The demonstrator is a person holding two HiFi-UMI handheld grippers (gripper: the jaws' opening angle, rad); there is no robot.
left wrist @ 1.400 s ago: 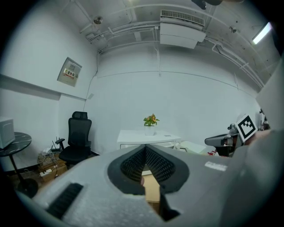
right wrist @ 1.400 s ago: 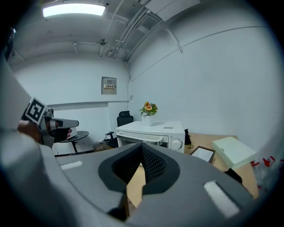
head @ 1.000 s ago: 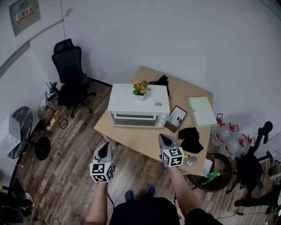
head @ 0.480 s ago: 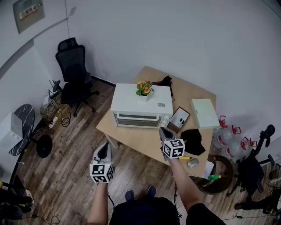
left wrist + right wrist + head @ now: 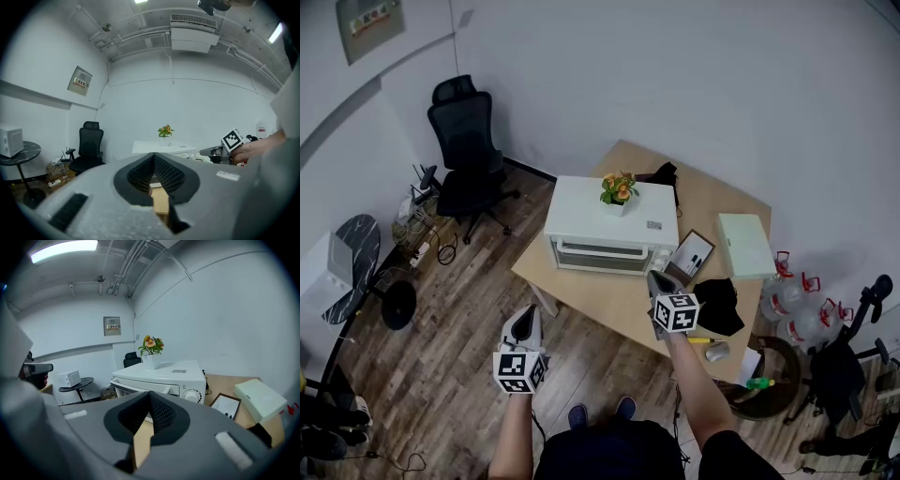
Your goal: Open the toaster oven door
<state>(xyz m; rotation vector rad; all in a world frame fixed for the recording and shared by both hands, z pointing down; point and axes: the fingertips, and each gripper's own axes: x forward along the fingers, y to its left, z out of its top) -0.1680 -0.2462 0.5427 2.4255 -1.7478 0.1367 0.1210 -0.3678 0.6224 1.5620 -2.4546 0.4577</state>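
Observation:
A white toaster oven (image 5: 612,223) stands on the wooden table (image 5: 609,298) with its door (image 5: 600,256) closed and a potted plant (image 5: 619,189) on top. My right gripper (image 5: 658,281) is over the table, just in front of the oven's right front corner, jaws shut and holding nothing. In the right gripper view the oven (image 5: 161,377) and its door handle (image 5: 140,386) lie close ahead of the right gripper (image 5: 150,398). My left gripper (image 5: 523,326) hangs over the floor left of the table, shut and empty; its own view shows the left gripper (image 5: 153,160) well short of the oven (image 5: 161,147).
A framed picture (image 5: 692,253), a pale green box (image 5: 742,246) and a black cloth (image 5: 717,305) lie on the table right of the oven. A black office chair (image 5: 469,141) stands back left, a round side table (image 5: 342,258) far left, water bottles (image 5: 787,300) right.
My right gripper has moved forward and up the frame, closer to the oven's front right. The left gripper has stayed over the floor. The oven door is unchanged.

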